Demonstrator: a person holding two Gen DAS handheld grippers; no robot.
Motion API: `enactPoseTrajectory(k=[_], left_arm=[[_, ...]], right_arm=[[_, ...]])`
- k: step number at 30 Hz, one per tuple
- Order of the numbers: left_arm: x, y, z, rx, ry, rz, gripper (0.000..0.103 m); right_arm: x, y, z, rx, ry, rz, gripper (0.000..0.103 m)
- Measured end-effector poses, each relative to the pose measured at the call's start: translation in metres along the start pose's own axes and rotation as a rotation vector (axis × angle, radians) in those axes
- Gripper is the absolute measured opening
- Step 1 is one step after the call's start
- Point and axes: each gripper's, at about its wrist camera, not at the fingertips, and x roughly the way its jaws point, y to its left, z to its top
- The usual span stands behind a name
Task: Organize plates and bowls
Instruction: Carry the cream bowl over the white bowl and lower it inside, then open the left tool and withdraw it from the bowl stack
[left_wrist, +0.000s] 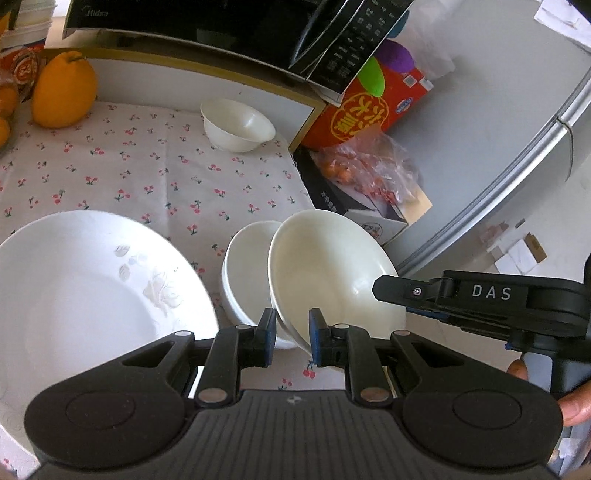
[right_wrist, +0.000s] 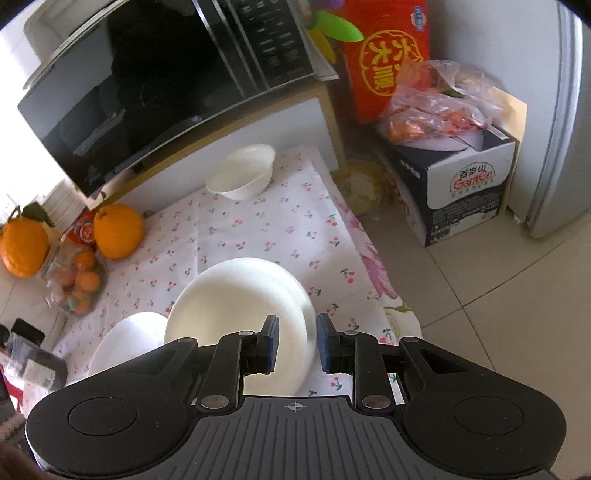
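Left gripper (left_wrist: 292, 339) and right gripper (right_wrist: 297, 341) jaws both clamp tilted cream bowl (left_wrist: 332, 266); white bowl (left_wrist: 247, 273) touching, plate (left_wrist: 81, 288) beside, small bowl (left_wrist: 236, 123) far on bench (left_wrist: 147, 173).

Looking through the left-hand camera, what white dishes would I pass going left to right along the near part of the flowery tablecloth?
Large white plate with a faint flower print → small white bowl → wider cream-white bowl, tilted against the small bowl.
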Motion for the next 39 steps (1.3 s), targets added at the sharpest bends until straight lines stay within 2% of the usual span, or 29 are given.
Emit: enactPoseTrajectory(k=[12,26,29,33,37,39], left_arm=[[0.006,0.007,0.01,0.008,-0.059,0.107,0.015],[0.012,0.007,0.006,0.07,-0.07,0.149,0.016],[0.009,0.004,0.006,0.088,-0.088,0.156,0.025],[0.007,0.002,0.006,0.112,-0.103,0.166,0.029],[0.006,0.003,0.007,0.107,-0.107,0.172,0.04],[0.005,0.005,0.008,0.1,-0.108,0.172,0.043]], right_arm=[[0.034,0.022,0.0,-0.039,0.026,-0.04,0.023],[0.048,0.031,0.0,-0.004,0.029,-0.102,0.023],[0.048,0.031,0.0,-0.002,0.026,-0.104,0.023],[0.048,0.033,0.0,-0.013,0.028,-0.104,0.024],[0.046,0.032,0.001,-0.021,0.03,-0.097,0.035],[0.044,0.032,0.002,-0.022,0.026,-0.097,0.044]])
